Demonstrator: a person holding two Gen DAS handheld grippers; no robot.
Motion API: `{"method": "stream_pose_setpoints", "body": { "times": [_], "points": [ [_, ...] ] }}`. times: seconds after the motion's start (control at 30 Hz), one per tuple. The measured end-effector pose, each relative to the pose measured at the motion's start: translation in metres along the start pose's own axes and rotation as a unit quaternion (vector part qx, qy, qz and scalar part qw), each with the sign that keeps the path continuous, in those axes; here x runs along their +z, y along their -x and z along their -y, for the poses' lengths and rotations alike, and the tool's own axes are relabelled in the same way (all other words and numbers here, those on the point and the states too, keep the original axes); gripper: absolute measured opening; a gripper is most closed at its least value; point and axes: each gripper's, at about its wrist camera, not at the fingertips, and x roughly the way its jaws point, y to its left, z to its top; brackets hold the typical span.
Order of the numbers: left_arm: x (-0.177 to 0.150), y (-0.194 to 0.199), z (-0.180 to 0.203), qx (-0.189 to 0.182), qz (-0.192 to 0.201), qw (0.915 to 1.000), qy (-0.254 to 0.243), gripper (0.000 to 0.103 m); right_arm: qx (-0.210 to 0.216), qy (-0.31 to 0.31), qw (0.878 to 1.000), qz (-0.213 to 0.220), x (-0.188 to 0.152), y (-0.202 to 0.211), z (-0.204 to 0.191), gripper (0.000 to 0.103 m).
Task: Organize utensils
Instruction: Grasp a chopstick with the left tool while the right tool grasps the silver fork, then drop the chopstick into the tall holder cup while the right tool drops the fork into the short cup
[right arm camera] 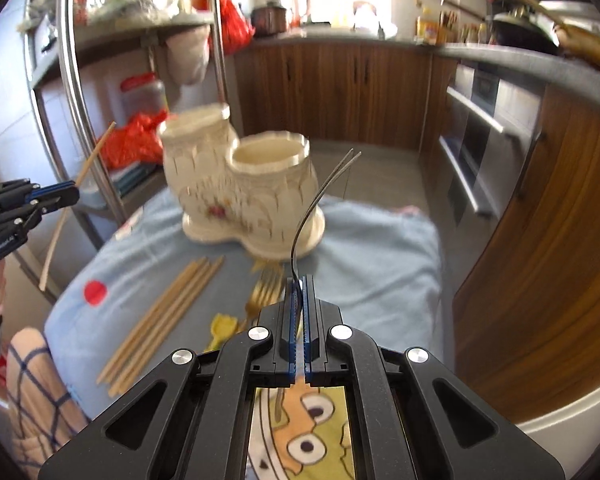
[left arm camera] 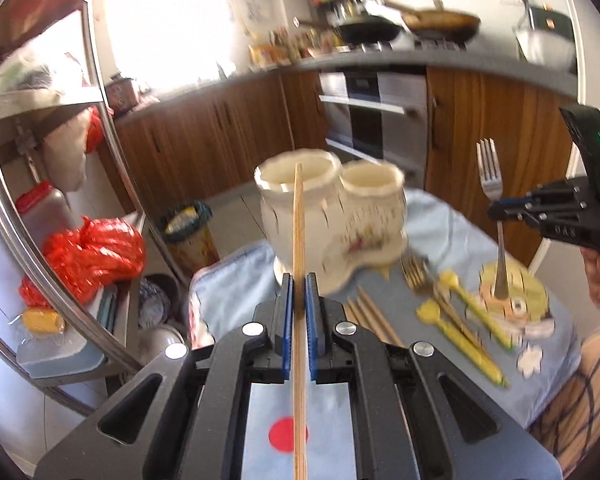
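A cream ceramic two-cup utensil holder [left arm camera: 332, 216] [right arm camera: 244, 192] stands at the far end of the blue cloth. My left gripper [left arm camera: 299, 280] is shut on a wooden chopstick [left arm camera: 299, 216] that points up toward the holder's left cup; it also shows in the right wrist view [right arm camera: 54, 196]. My right gripper [right arm camera: 299, 280] is shut on a silver fork [right arm camera: 320, 196], held upright, tines up [left arm camera: 492, 176], to the right of the holder. Several chopsticks [right arm camera: 164, 316], a gold fork [right arm camera: 262, 292] and yellow-handled utensils [left arm camera: 472, 324] lie on the cloth.
The blue cartoon-print cloth [right arm camera: 380, 264] covers a small table. A steel rack [left arm camera: 52, 160] with red bags stands at the left. Wooden cabinets and an oven [left arm camera: 380, 120] lie beyond. A bin [left arm camera: 188, 232] stands on the floor.
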Motion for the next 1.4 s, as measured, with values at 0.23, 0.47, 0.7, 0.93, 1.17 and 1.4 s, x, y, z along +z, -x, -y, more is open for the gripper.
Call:
{"method": "stream_pose_setpoints", "body": {
  "times": [0.23,0.47,0.7,0.93,1.17,1.4],
  "points": [
    [0.021,0.001,-0.016,-0.006,0.052,0.9974,0.051,0.006,0.003,0.003,0.997,0.078,0.031,0.019,-0.007,0.004],
    [0.055,-0.003,-0.030,-0.009,0.105,0.9909,0.084,0.006,0.029,-0.002,0.989,0.143,0.065,0.026,-0.013,0.004],
    [0.094,-0.018,-0.038,-0.012,0.147,0.9833,0.107,0.006,0.049,-0.004,0.981,0.190,0.096,0.024,-0.016,0.004],
    [0.124,-0.041,-0.045,-0.032,0.178,0.9762,0.119,0.006,0.063,-0.004,0.975,0.211,0.114,0.006,-0.017,0.004],
    [0.139,-0.069,-0.049,-0.059,0.205,0.9679,0.132,0.006,0.022,0.022,0.978,0.206,0.121,-0.020,-0.024,0.004],
    [0.112,-0.111,-0.034,-0.047,0.174,0.9750,0.130,0.006,0.003,0.040,0.986,0.163,0.112,-0.056,-0.027,0.004]
  ]
}}
